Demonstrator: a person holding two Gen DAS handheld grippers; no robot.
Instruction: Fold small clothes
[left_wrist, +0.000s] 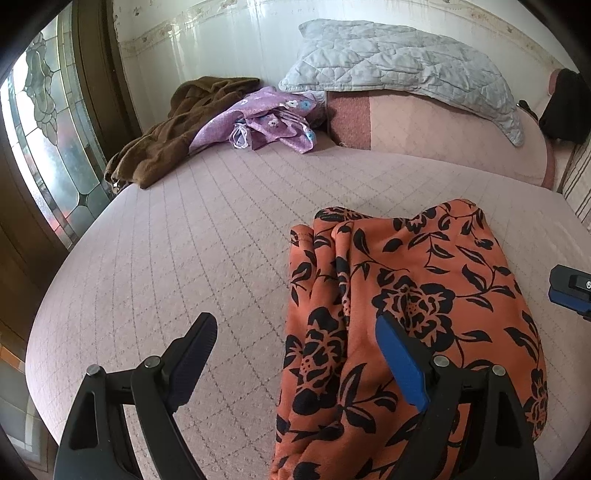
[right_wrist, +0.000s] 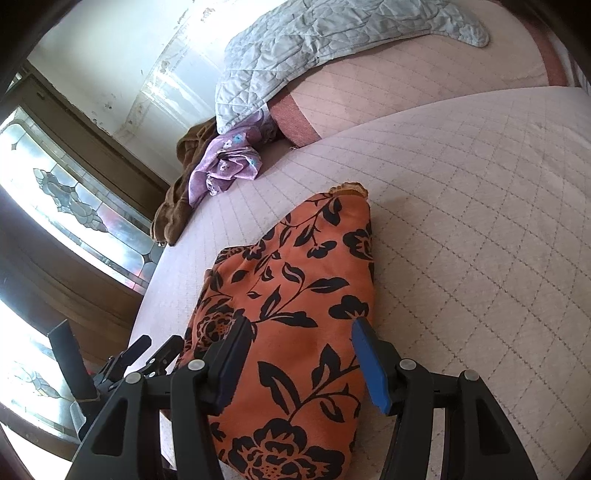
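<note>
Hovering with its jaws spread wide, the left gripper (left_wrist: 295, 328) grips nothing — its blue-padded finger sits over the orange cloth with a black flower print (left_wrist: 406, 295), its black finger over the pale pink quilted bedspread (left_wrist: 184, 240). The right gripper (right_wrist: 299, 332) stands partly spread above the same cloth, pinching nothing. Farther ahead lie a purple flowered garment (left_wrist: 266, 118), a brown garment (left_wrist: 166, 140) and a grey-blue quilted blanket (left_wrist: 399, 66).
</note>
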